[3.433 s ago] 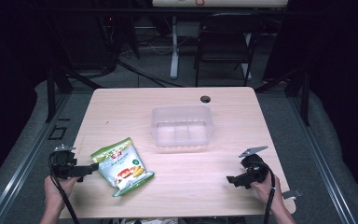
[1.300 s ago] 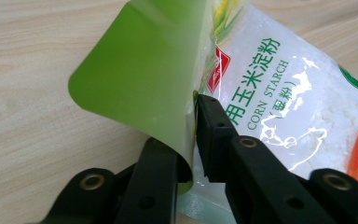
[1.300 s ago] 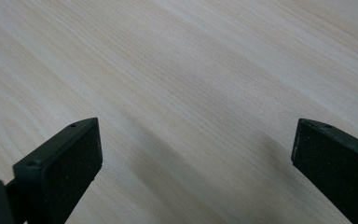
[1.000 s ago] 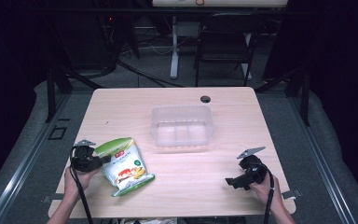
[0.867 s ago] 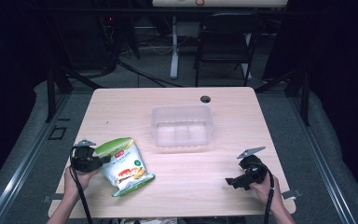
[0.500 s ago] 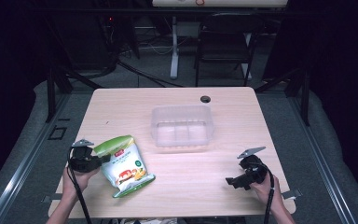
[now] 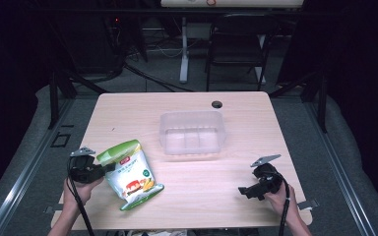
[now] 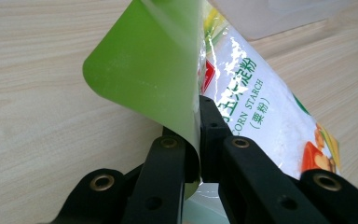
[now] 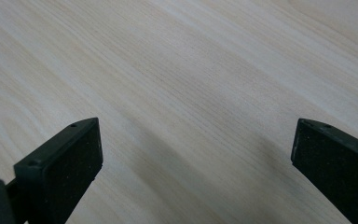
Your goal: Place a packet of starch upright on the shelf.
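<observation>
A green-and-white bag of corn starch [image 7: 129, 173] lies at the front left of the wooden table [image 7: 187, 103], its green top edge lifted. My left gripper [image 7: 109, 167] is shut on that green top edge [image 8: 149, 70], the two black jaws pinching the film between them [image 8: 199, 140]. The printed face of the bag [image 8: 261, 116] stretches away to the right of the jaws. At the front right, my right gripper [image 7: 245, 191] rests low over bare wood, held by a hand. Its jaws stand wide apart [image 9: 196, 154] with nothing between them.
A clear plastic tub [image 7: 193, 132] with inner compartments sits at the middle of the table, beyond the bag. A small dark round hole [image 7: 217, 104] marks the far edge. Chairs and stands line the dark floor behind the table.
Since 3.4 s ago my left gripper moved right to the bag's top edge and closed on it; that edge is now raised a little. The right gripper kept still.
</observation>
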`<state>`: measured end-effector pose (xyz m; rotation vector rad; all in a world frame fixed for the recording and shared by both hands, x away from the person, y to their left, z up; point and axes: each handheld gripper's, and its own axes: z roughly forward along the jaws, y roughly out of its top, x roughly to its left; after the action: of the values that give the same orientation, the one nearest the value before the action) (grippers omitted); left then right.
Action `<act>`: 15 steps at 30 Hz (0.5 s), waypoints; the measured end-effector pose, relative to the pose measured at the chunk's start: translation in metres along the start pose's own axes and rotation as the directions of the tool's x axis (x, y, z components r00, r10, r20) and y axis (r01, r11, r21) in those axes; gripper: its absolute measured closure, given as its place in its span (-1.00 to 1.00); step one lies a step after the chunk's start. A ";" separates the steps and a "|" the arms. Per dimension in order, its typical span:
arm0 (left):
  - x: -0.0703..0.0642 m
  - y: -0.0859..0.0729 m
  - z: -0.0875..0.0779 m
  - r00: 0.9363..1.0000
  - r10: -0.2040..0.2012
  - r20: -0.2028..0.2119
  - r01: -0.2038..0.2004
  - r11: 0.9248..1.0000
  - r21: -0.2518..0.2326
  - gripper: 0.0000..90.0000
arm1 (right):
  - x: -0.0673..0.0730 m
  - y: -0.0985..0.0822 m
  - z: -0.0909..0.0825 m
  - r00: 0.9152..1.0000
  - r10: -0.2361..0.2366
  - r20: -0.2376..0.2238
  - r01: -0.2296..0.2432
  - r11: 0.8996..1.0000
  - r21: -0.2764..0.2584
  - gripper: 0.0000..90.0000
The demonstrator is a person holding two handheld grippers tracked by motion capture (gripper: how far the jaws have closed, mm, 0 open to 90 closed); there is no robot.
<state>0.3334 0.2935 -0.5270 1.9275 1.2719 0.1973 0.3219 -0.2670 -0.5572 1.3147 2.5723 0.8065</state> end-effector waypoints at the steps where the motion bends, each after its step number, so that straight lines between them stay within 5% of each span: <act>1: -0.001 0.000 -0.001 1.000 0.004 0.000 -0.004 1.000 -0.006 0.98 | 0.000 0.000 0.000 1.000 0.001 -0.004 -0.001 1.000 -0.007 -0.97; 15: -0.010 0.004 -0.010 0.999 0.020 0.034 -0.018 0.999 -0.052 0.99 | 0.000 -0.001 0.001 1.000 0.006 0.001 -0.006 1.000 -0.007 -0.96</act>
<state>0.3260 0.2894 -0.5149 1.8921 1.2150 0.2036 0.3217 -0.2670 -0.5581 1.3205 2.5636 0.8145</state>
